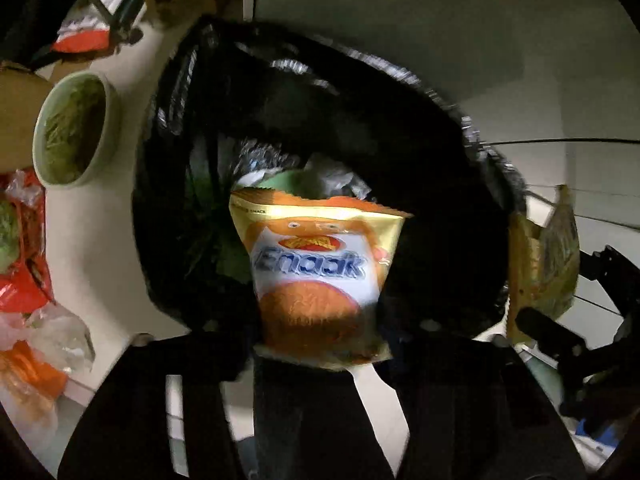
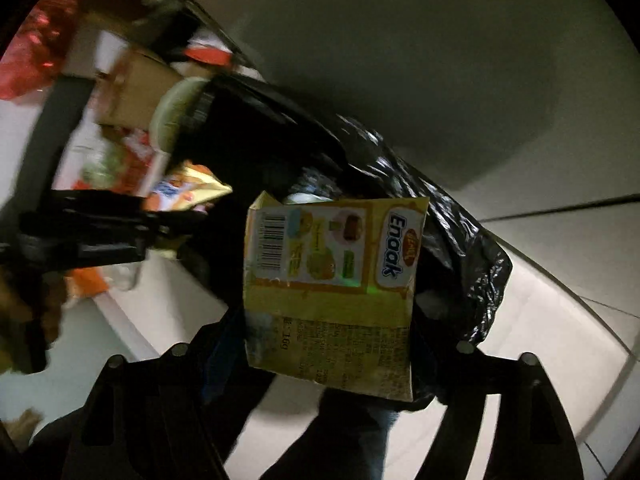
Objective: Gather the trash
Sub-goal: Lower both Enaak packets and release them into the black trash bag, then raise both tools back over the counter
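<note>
Orange snack packet point(image 1: 320, 280) and yellow snack packet point(image 2: 332, 288) looked light, crinkly and slippery, best pinched at a seam; left gripper point(image 1: 320, 344) and right gripper point(image 2: 332, 336) stood spread, packets loose over trash bag point(image 1: 360, 112).

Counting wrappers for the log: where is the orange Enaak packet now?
Left wrist view, centre: the orange packet hangs over the black bag's mouth.

The light is dim and uneven, with dark shade over much of the scene. A pale, plain wall point(image 1: 420, 32) fills the upper part of both views. Below it lies a light tiled floor point(image 2: 568, 240) with thin dark joints. At the left, a white surface point(image 1: 116, 248) runs along the edge. A brown cardboard box point(image 2: 136, 92) stands further back, blurred.
</note>
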Demonstrator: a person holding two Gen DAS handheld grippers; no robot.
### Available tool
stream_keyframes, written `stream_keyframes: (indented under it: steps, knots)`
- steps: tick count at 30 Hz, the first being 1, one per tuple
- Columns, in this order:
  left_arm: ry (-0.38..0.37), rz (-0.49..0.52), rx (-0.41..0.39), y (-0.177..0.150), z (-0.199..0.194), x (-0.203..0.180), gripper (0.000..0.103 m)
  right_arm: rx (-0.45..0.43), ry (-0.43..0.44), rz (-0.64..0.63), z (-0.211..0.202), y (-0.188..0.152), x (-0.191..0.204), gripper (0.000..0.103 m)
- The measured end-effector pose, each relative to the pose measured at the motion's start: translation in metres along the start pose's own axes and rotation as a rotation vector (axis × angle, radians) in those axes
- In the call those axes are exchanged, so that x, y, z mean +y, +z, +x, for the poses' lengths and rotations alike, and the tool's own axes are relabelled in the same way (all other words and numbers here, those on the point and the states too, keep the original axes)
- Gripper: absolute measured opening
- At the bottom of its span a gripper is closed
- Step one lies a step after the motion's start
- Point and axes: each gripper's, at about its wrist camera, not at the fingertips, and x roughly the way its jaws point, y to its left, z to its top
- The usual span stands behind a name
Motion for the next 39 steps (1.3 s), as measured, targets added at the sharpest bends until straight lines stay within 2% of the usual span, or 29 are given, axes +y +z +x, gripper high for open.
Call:
stream_keyframes:
  steps: [1,4,9,13,18,21,23,24,28,31,34,37,39]
  knots:
    - [0.018,-0.010,0.005,0.003,0.002,0.001,0.073,0.009,-0.011,0.010,0.006,0.001,-0.003,0.082]
    - [0.026,-0.021,0.002,0.005,0.002,0.003,0.073,0.017,-0.035,0.037,0.013,0.007,-0.012,0.088]
    - [0.027,-0.016,-0.012,0.005,-0.012,0.000,0.073,-0.004,-0.036,0.029,-0.003,0.008,-0.016,0.088]
    - [0.031,-0.005,-0.042,0.003,-0.033,-0.007,0.073,-0.064,-0.025,0.028,-0.038,0.010,-0.020,0.088]
    - [0.057,0.079,-0.101,-0.008,-0.081,-0.024,0.073,-0.167,0.032,0.032,-0.111,0.000,-0.014,0.088]
    - [0.045,0.133,-0.170,-0.023,-0.123,-0.033,0.074,-0.266,0.088,0.014,-0.178,-0.009,-0.007,0.088]
    - [0.036,0.155,-0.224,-0.035,-0.153,-0.037,0.078,-0.324,0.114,-0.005,-0.214,-0.012,-0.003,0.088]
    - [0.030,0.155,-0.243,-0.039,-0.163,-0.039,0.081,-0.373,0.135,-0.019,-0.241,-0.013,0.001,0.088]
    - [-0.018,0.135,-0.331,-0.056,-0.206,-0.041,0.081,-0.557,0.161,-0.048,-0.320,-0.011,0.007,0.094]
    - [-0.042,0.121,-0.384,-0.060,-0.227,-0.045,0.082,-0.712,0.137,-0.034,-0.372,0.004,0.000,0.096]
    - [-0.063,0.107,-0.424,-0.063,-0.240,-0.048,0.082,-0.863,0.035,0.026,-0.411,0.025,-0.019,0.097]
    - [-0.065,0.104,-0.453,-0.062,-0.249,-0.052,0.082,-0.951,-0.074,0.158,-0.431,0.055,-0.052,0.098]
    - [-0.060,0.104,-0.462,-0.062,-0.252,-0.053,0.082,-0.973,-0.088,0.249,-0.435,0.071,-0.073,0.097]
